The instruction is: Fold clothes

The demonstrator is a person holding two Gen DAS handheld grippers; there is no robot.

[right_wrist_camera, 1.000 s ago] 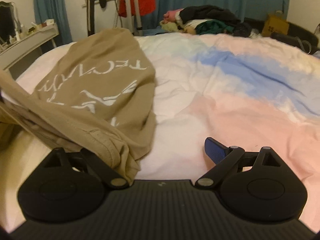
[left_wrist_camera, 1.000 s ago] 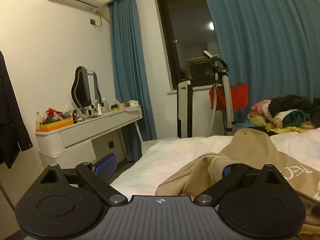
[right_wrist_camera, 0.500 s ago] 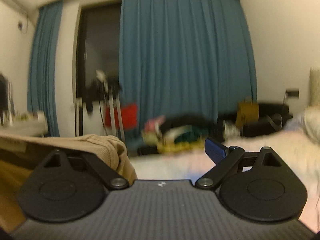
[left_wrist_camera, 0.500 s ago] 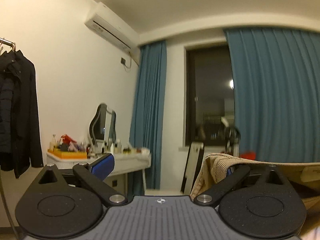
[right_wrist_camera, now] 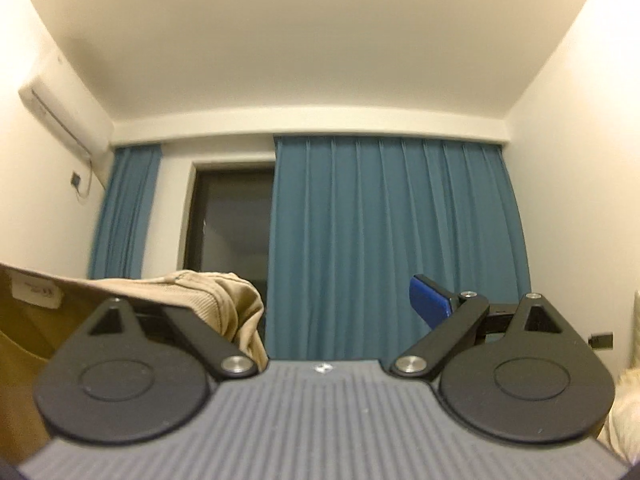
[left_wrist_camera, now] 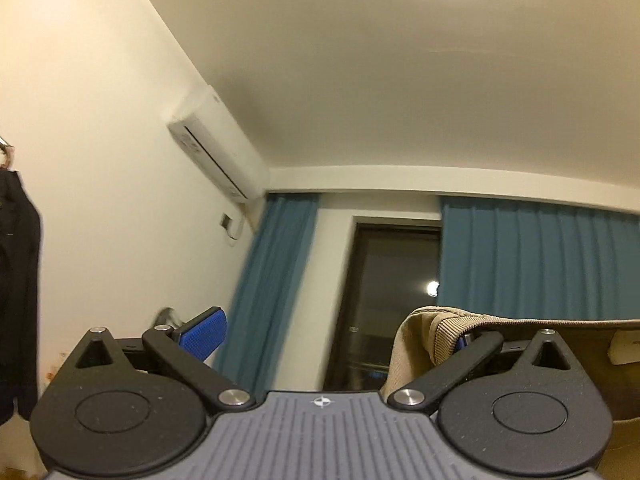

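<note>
Clearly, both cameras are tilted up toward the ceiling and curtains (right_wrist_camera: 392, 240), and a tan garment (left_wrist_camera: 448, 330) is seen lifted between the two tools. On the left claw (left_wrist_camera: 340, 334) the fingers are spread wide; the garment's ribbed edge is draped over the right finger, whose blue pad just peeps out beneath it, while the left pad (left_wrist_camera: 202, 332) stands bare. On the right claw (right_wrist_camera: 332, 300) the picture is mirrored: cloth (right_wrist_camera: 208, 292) is hung over the left finger, a white label (right_wrist_camera: 36, 290) is shown on its inner side, and the right pad (right_wrist_camera: 430, 302) is free. Neither claw is clenched on the cloth; the garment is carried hooked on one finger of each. No fold can be made out, and the bed is hidden, so progress cannot be judged beyond this: the garment is held aloft, spread, not lying folded.
</note>
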